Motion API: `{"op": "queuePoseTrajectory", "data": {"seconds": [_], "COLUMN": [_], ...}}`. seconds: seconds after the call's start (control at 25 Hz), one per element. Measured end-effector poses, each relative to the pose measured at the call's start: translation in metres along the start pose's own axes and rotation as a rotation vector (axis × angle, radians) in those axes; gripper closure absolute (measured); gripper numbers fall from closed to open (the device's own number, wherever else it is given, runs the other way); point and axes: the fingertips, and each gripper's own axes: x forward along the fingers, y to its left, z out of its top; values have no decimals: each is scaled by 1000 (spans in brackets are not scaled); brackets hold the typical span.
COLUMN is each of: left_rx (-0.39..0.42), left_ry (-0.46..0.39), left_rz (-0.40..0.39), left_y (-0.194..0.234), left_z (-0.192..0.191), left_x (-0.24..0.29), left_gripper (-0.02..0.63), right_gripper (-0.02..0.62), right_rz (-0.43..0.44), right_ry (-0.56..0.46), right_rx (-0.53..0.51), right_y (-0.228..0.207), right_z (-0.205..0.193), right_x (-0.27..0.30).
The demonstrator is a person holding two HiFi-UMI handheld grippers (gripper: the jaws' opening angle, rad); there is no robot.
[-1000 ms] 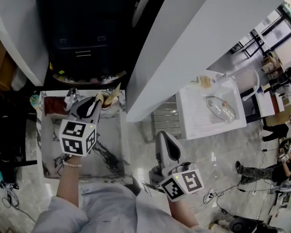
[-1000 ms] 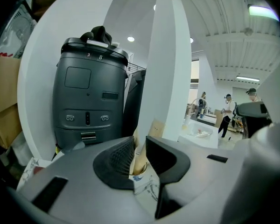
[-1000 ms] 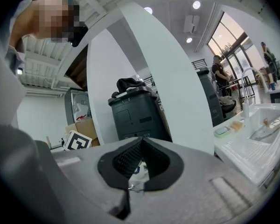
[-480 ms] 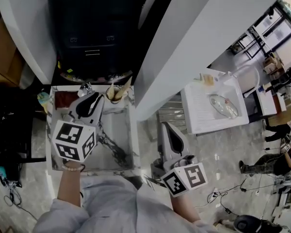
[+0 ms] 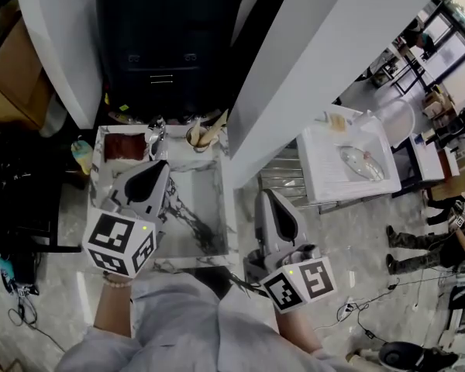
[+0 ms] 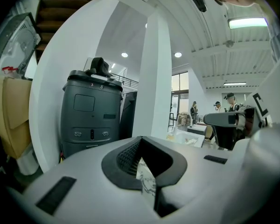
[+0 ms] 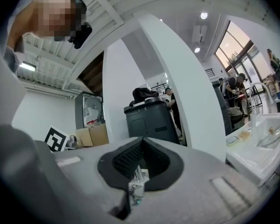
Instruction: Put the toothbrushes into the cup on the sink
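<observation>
White stone veined with black forms the square sink, a shallow, flat-walled basin with crisp edges. On its far rim stands the cup, small and round, with the toothbrushes leaning out of it as pale, stick-like handles. Just beside the cup rises a shiny metal faucet, and left of that lies a reddish-brown rectangle set into the counter.

Above the near-left part of the basin hangs the left gripper, a smooth grey wedge with dark ribbed pads. Its jaws are pressed together with nothing between them, and only a sliver of marble shows through the notch. It points toward the far rim, clear of the cup. The right gripper hangs past the sink's right edge over glossy floor. Its jaws are likewise pressed together and empty.

Behind the sink looms a dark grey, boxy cabinet. A broad white column slants close along the sink's right side, narrowing the gap there. Beyond it stands a white washstand, with open floor further right.
</observation>
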Motion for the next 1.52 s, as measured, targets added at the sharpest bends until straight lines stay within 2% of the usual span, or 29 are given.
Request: {"op": "queuePoseTrajectory", "data": {"seconds": [0.28, 0.52, 0.8, 1.04, 1.52], "left_rx": [-13, -47, -27, -32, -51], "left_ry": [5, -52, -60, -82, -104], "left_rz": [-18, -61, -38, 0, 59], "left_y": [-18, -43, -74, -116, -227], "left_z": [-4, 9, 13, 14, 0], "left_x": [-42, -67, -87, -109, -148], "left_gripper": [601, 601, 601, 601, 601], "right_gripper": [597, 597, 597, 597, 597], "right_rz": [-5, 27, 75, 132, 216], "right_ry": [-1, -10, -10, -9, 11], "right_rx": [4, -22, -20, -17, -2], "right_y": [22, 35, 38, 36, 13], "right_z": [-1, 9, 12, 15, 10], "right_x": [-19, -29, -49, -84, -182]}}
